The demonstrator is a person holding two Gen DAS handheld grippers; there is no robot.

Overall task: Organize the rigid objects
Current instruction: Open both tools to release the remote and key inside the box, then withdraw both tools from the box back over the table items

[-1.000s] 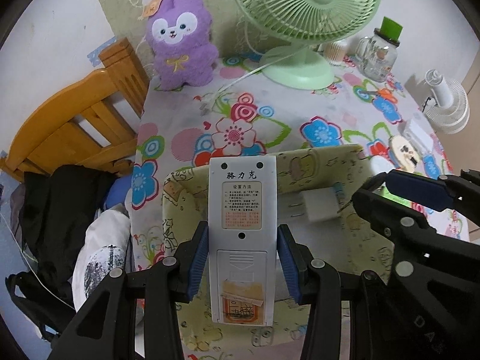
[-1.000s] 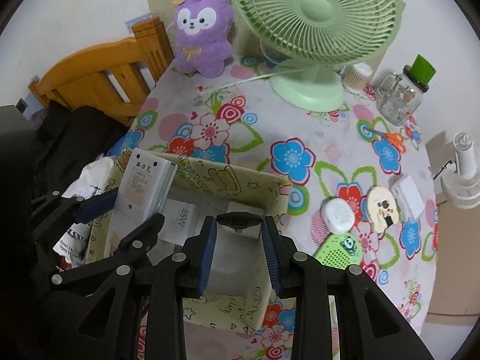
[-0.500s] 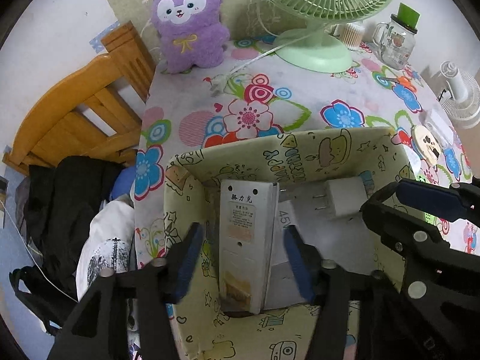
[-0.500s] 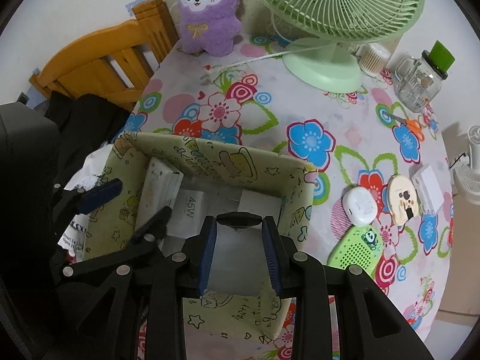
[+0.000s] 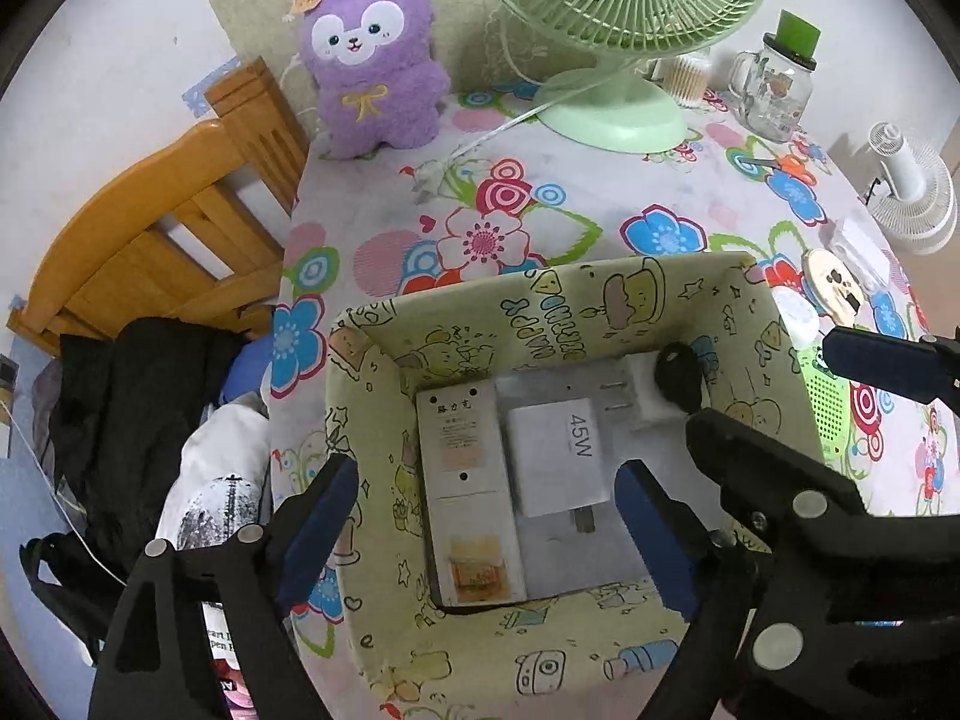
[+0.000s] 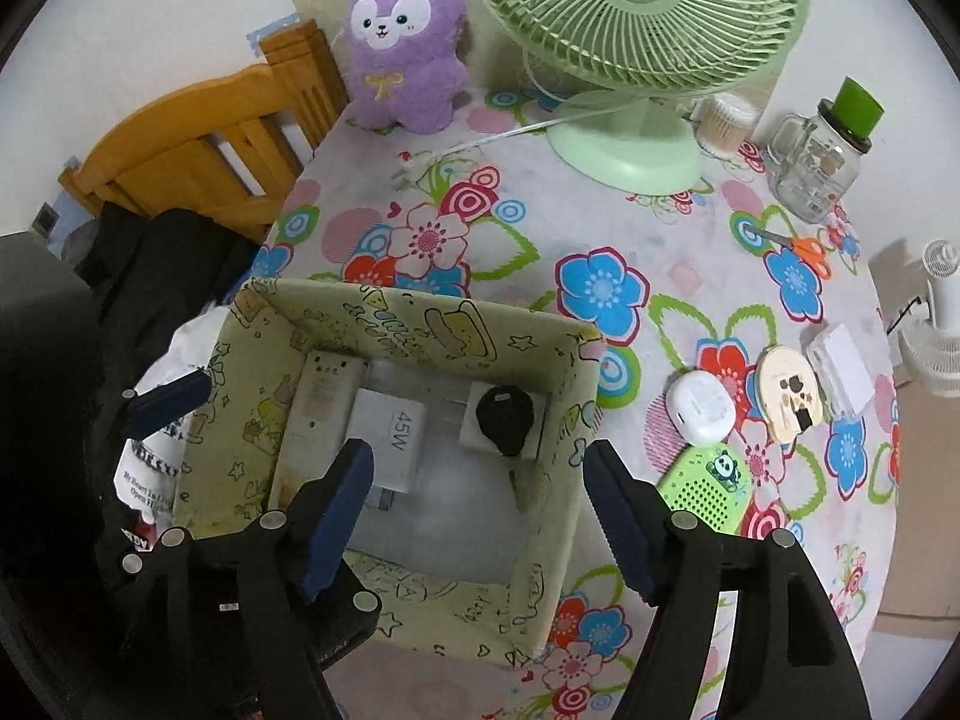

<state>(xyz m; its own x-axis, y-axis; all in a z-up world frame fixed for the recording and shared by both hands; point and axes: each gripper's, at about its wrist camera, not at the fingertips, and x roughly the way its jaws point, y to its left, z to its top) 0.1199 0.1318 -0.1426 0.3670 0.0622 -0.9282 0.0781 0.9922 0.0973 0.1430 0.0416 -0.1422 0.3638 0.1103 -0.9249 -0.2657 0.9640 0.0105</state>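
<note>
A yellow-green fabric box [image 5: 558,306] [image 6: 420,324] stands on the flowered table. On its floor lie a white remote [image 5: 465,492] [image 6: 321,414], a white 45W charger [image 5: 558,450] [image 6: 390,438] and a black-capped translucent piece [image 5: 678,381] [image 6: 504,417] on a white plug. My left gripper [image 5: 486,528] hovers over the remote with its jaws opening, and nothing touches its pads. My right gripper [image 6: 477,522] hangs over the box's right half, jaws opening too and holding nothing. The right gripper's fingers [image 5: 756,456] also show in the left wrist view.
Right of the box lie a green panda speaker [image 6: 708,480], a white case [image 6: 699,408], a round wooden disc [image 6: 789,396] and a white card [image 6: 840,366]. A green fan [image 6: 630,30], purple plush [image 6: 402,42], glass jar [image 6: 822,168] and scissors [image 6: 798,246] stand behind. A wooden chair [image 6: 198,144] is at left.
The left gripper let go of the remote, which dropped from upright to flat in the box. The right gripper spread and released the black-capped translucent piece into the box.
</note>
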